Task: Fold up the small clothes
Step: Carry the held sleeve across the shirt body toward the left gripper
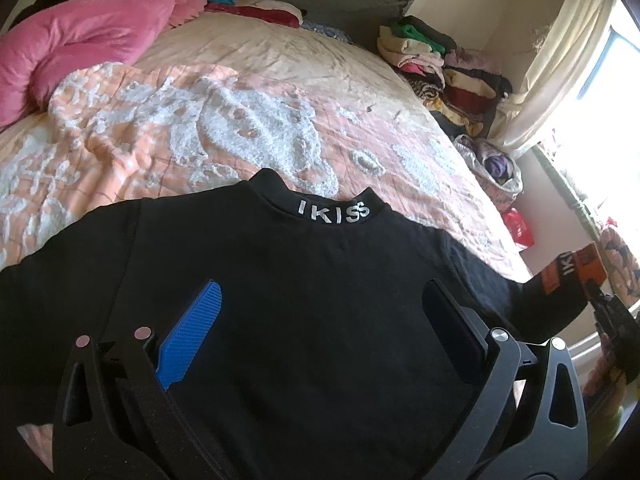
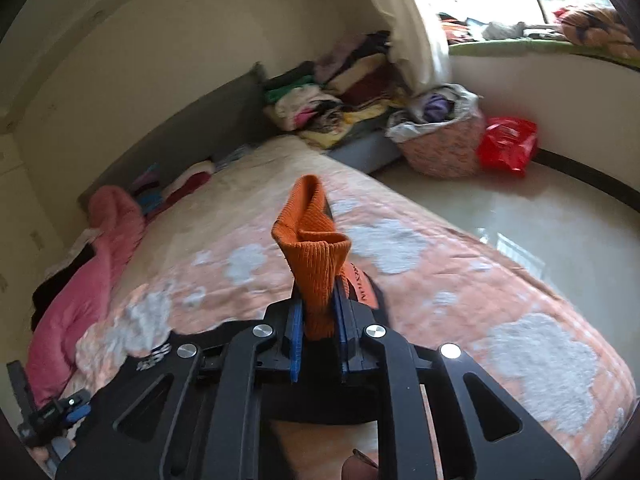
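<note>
A black top with "IKISS" on its collar lies flat on the bed. My left gripper is open, its jaws wide apart just above the top's chest. My right gripper is shut on the orange cuff of the top's right sleeve and holds it raised above the bed. In the left wrist view the right gripper and the held cuff show at the far right edge, with the sleeve stretched out to the side.
The bed has a peach and white quilt. A pink blanket lies at the back left. Stacks of folded clothes, a full basket and a red bag stand right of the bed by the window.
</note>
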The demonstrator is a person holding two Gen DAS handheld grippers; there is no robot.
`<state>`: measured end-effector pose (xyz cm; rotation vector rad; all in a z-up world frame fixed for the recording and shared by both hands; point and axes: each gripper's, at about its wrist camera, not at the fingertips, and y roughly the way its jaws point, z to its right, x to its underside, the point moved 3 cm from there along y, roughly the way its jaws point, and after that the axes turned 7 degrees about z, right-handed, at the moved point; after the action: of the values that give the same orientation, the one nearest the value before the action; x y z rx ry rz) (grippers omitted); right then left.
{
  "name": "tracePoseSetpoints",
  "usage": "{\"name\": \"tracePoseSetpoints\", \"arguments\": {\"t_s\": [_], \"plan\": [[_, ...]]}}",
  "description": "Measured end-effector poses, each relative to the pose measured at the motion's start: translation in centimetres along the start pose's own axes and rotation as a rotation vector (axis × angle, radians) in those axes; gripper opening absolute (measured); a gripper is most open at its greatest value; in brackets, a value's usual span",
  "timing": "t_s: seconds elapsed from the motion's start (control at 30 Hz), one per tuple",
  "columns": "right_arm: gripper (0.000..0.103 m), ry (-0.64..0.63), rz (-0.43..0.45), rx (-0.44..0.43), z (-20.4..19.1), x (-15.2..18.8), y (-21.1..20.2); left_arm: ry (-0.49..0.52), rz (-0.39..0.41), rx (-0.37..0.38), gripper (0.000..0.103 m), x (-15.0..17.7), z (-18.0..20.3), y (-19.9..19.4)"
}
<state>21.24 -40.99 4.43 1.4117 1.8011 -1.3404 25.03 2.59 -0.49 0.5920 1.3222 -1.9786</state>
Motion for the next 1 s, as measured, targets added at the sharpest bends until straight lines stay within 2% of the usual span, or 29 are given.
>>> {"name": "tracePoseSetpoints", "arguments": {"t_s": [0.17, 0.33, 0.63, 1.0], "plan": [[0.011, -0.048, -0.023, -0.056, -3.9, 0.8, 0.5, -0.025, 0.003, 0.057, 0.095, -0.1, -0.1, -0.4], [0.011, -0.104, -0.054, -0.13, -8.4, 2.6, 0.7, -0.077, -0.027, 0.15, 0.095, 0.2, 0.1, -0.2], [0.011, -0.198, -0.14, -0.251, -15.7, 6.9, 1.6, -0.174, -0.06, 0.219, 0.095, 0.3, -1.1, 0.0], [0.012, -0.256, -0.242, -0.307, -19.7, 11.9, 2.9, -0.231, -0.129, 0.295, 0.095, 1.4, -1.2, 1.3]]}}
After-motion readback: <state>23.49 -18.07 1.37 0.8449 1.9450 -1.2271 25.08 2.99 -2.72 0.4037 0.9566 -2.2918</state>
